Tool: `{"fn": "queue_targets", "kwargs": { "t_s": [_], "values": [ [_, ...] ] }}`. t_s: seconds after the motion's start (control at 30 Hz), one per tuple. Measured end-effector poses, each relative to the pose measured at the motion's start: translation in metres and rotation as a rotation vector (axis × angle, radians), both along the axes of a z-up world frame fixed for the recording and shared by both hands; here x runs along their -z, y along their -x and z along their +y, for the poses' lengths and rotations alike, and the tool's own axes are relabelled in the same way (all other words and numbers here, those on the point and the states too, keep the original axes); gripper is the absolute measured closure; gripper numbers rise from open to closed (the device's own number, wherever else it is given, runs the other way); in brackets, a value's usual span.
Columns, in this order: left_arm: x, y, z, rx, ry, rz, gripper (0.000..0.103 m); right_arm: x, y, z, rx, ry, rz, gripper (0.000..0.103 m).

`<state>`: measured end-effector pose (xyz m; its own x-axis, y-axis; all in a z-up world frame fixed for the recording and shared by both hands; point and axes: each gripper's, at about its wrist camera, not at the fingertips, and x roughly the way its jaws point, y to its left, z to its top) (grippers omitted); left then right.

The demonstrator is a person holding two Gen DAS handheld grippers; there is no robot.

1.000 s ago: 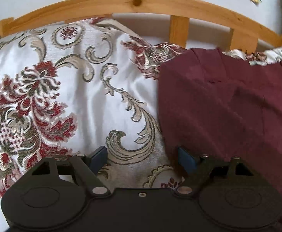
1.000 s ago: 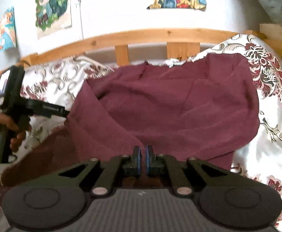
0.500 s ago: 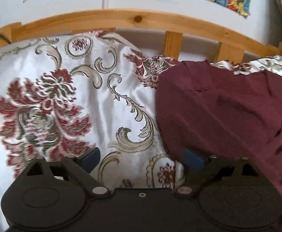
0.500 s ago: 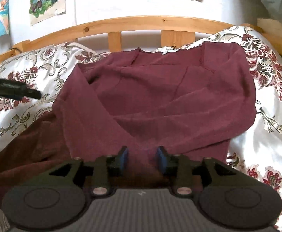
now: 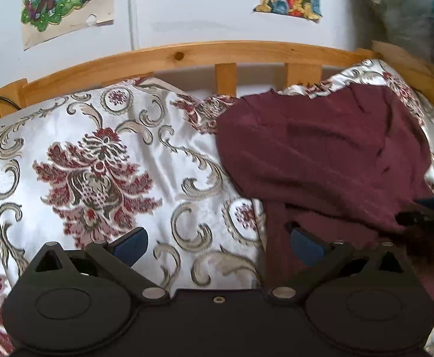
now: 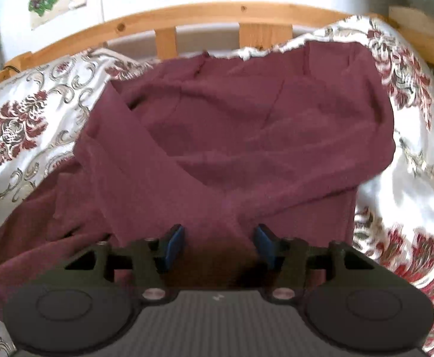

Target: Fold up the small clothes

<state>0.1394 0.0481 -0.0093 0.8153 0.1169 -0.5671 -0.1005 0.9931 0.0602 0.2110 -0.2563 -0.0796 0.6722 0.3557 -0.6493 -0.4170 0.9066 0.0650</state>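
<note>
A maroon garment (image 6: 246, 134) lies spread and partly folded on the flowered bedspread (image 6: 17, 125), its far edge near the wooden rail. My right gripper (image 6: 219, 244) hovers over the near fold. Its jaws stand apart and are closing, with cloth under and between the blue pads (image 6: 175, 244) but not pinched. In the left wrist view the garment (image 5: 321, 154) fills the right half. My left gripper (image 5: 218, 242) is to the left of it, jaws wide and opening. One pad (image 5: 306, 244) is over the cloth's edge and the other is over the bedspread (image 5: 98, 172). It holds nothing.
A wooden bed rail (image 5: 187, 56) with upright slats runs behind the bedspread, below a white wall with posters (image 5: 65, 3). A grey bundle (image 5: 407, 9) sits at the upper right. The right gripper's tip (image 5: 431, 214) shows at the right edge.
The right jaws, shut on the near fold a second ago, have come apart and let it go. The left gripper pulled back and up, away from the garment, and its jaws spread wider.
</note>
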Motion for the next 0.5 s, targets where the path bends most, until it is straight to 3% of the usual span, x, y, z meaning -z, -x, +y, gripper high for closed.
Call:
{"fn": "queue_targets", "kwargs": {
  "t_s": [0.07,0.1,0.3,0.43,0.5],
  "values": [
    [0.004,0.005,-0.002,0.02,0.003,0.009,0.001,-0.002,0.001,0.001,-0.013,0.002,0.009,0.093],
    [0.005,0.008,-0.004,0.034,0.005,0.014,0.001,-0.005,0.003,0.003,-0.016,0.017,-0.003,0.095],
    [0.007,0.026,-0.012,0.108,-0.026,0.02,0.001,-0.029,0.022,-0.016,0.026,0.021,-0.033,0.096],
    [0.013,0.03,-0.015,0.128,-0.027,0.039,0.001,-0.025,0.024,-0.026,0.043,0.025,-0.007,0.095],
    [0.016,0.03,-0.017,0.134,-0.027,0.052,0.001,-0.02,0.022,-0.028,0.05,0.014,0.01,0.08]
  ]
}}
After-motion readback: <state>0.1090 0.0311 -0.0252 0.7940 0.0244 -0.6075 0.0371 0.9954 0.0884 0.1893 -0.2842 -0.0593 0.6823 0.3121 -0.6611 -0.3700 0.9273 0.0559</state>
